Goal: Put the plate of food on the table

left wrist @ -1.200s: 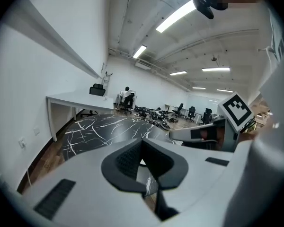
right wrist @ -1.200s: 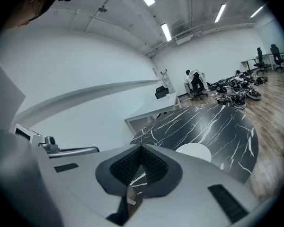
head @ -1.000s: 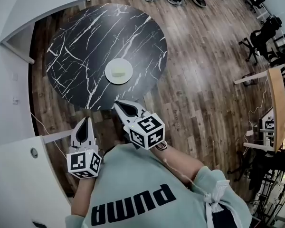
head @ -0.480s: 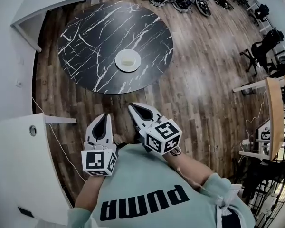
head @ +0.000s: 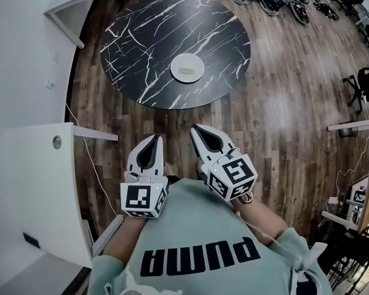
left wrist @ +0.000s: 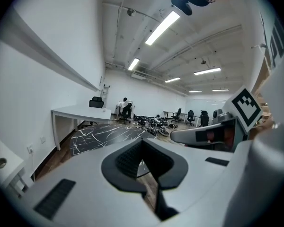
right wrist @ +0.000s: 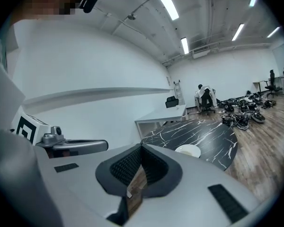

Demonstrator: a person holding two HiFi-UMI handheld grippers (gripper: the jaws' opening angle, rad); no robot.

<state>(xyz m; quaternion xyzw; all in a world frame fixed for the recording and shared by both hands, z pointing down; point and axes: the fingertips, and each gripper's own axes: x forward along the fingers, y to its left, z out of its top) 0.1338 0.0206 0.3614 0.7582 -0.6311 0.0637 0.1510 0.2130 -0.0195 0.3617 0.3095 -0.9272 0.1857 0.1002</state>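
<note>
Plate (head: 187, 67) with food sits on the table (head: 141, 42), toward its near side. I see both grippers held low by the chest, well apart from it. Left gripper (head: 155, 139): jaws together, empty. Right gripper (head: 195, 129): same, with the plate ahead of it, slightly right.

Right gripper (right wrist: 141, 151) facing a round black marble table (right wrist: 213, 137)
Its jaws meet at the tips with nothing between them. A white plate (right wrist: 188, 150) sits on the table's near side, and a white desk (right wrist: 163, 115) stands beyond it.
</note>
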